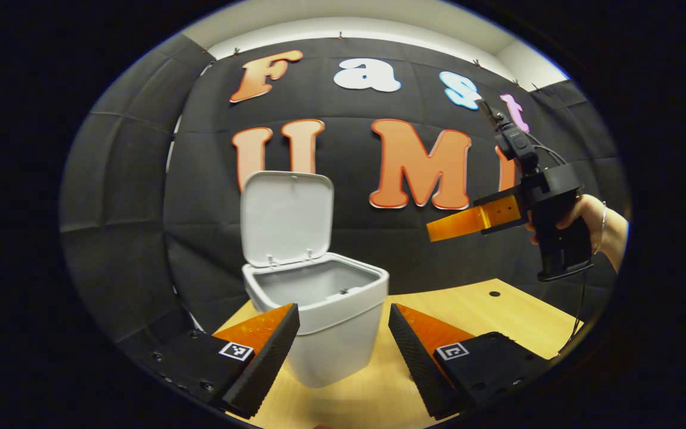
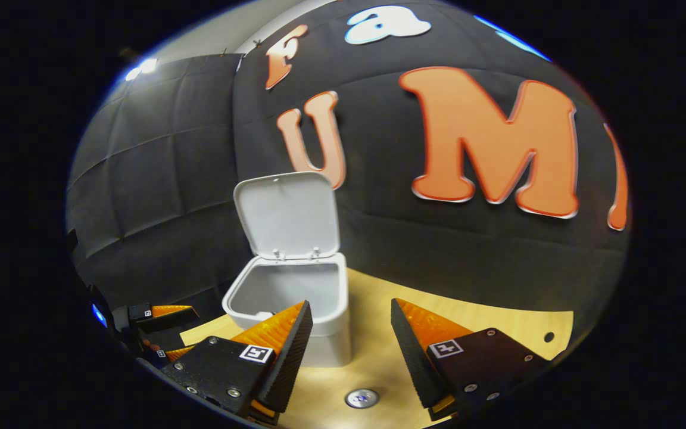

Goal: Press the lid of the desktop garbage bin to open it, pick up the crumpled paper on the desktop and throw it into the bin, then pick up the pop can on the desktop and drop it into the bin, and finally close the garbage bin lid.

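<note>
The white desktop bin [image 1: 334,333] stands on the wooden table with its lid [image 1: 286,217] swung up and upright behind the mouth. My left gripper [image 1: 343,339] is open just in front of the bin, with nothing between its fingers. To the right, a hand holds my right gripper [image 1: 438,229] in the air above the table, pointing toward the bin. In the right gripper view the bin [image 2: 319,342] sits ahead and slightly left, lid [image 2: 288,214] raised. My right gripper [image 2: 346,339] is open and holds nothing. The left gripper [image 2: 182,316] shows low at the left. The bin's bottom is hidden.
The light wooden table [image 1: 498,316] runs to the right of the bin, with a small dark hole [image 1: 494,294] in it. A small round metal fitting [image 2: 361,398] sits in the tabletop near my right fingers. Black cloth walls close the booth behind and left.
</note>
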A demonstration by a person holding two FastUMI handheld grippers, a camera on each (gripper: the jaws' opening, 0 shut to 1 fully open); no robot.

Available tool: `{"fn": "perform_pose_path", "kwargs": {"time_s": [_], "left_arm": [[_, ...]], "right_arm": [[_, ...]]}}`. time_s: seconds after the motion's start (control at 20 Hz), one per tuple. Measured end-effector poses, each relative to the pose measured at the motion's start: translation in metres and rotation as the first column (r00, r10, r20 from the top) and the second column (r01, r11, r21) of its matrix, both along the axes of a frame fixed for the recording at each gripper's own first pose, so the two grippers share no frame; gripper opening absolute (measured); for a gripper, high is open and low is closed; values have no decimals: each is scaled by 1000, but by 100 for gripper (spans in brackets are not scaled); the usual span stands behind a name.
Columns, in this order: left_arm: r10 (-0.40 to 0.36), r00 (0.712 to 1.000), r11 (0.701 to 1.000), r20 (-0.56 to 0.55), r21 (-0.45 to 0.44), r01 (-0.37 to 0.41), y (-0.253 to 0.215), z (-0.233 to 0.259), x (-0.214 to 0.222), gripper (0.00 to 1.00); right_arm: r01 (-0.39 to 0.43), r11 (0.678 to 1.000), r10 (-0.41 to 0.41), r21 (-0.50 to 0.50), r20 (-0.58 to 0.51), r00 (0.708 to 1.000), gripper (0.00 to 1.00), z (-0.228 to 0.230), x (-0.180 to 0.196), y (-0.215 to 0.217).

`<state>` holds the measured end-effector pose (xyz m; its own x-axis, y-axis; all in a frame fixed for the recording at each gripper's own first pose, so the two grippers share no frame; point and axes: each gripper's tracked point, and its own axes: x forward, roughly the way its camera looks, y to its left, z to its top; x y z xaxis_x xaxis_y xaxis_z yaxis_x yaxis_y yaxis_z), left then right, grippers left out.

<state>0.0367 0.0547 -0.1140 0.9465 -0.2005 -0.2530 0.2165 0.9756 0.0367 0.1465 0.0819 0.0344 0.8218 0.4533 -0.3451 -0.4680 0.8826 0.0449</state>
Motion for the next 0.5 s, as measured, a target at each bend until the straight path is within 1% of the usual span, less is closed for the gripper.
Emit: {"fn": "perform_pose_path", "kwargs": {"time_s": [0.05, 0.1, 0.15, 0.2, 0.25, 0.3, 0.35, 0.4, 0.45, 0.5], "left_arm": [[-22, 1000, 1000, -17, 3, 22, -17, -9, 0, 95], [-29, 999, 1000, -31, 4, 29, -31, -17, 1, 95], [-31, 999, 1000, -41, 1, 31, -44, -23, 1, 95], [-26, 998, 1000, -49, -1, 26, -55, -29, 1, 95], [-21, 998, 1000, -65, -3, 21, -64, -38, 1, 95], [-22, 997, 1000, -79, -9, 21, -75, -45, 1, 95], [-28, 995, 999, -92, -20, 26, -86, -53, 2, 95], [-36, 995, 999, -93, -29, 34, -96, -57, 1, 95], [-47, 995, 998, -84, -37, 44, -107, -64, 0, 95], [-59, 995, 998, -80, -39, 56, -117, -74, -1, 96]], "right_arm": [[58, 998, -59, 7, 18, 998, 84, 0, -6, -32], [137, 990, -138, 17, 46, 989, 86, 2, -12, -64], [234, 971, -237, 39, 91, 967, 93, 8, -20, -98], [332, 940, -339, 73, 149, 929, 100, 18, -30, -133], [424, 900, -435, 100, 202, 877, 100, 31, -34, -167], [515, 850, -526, 113, 250, 813, 94, 38, -44, -199], [595, 795, -601, 120, 288, 745, 94, 39, -53, -231], [651, 749, -650, 121, 326, 687, 94, 43, -62, -257], [697, 707, -687, 122, 355, 634, 94, 44, -73, -279], [724, 679, -708, 123, 370, 601, 94, 45, -82, -295]]}}
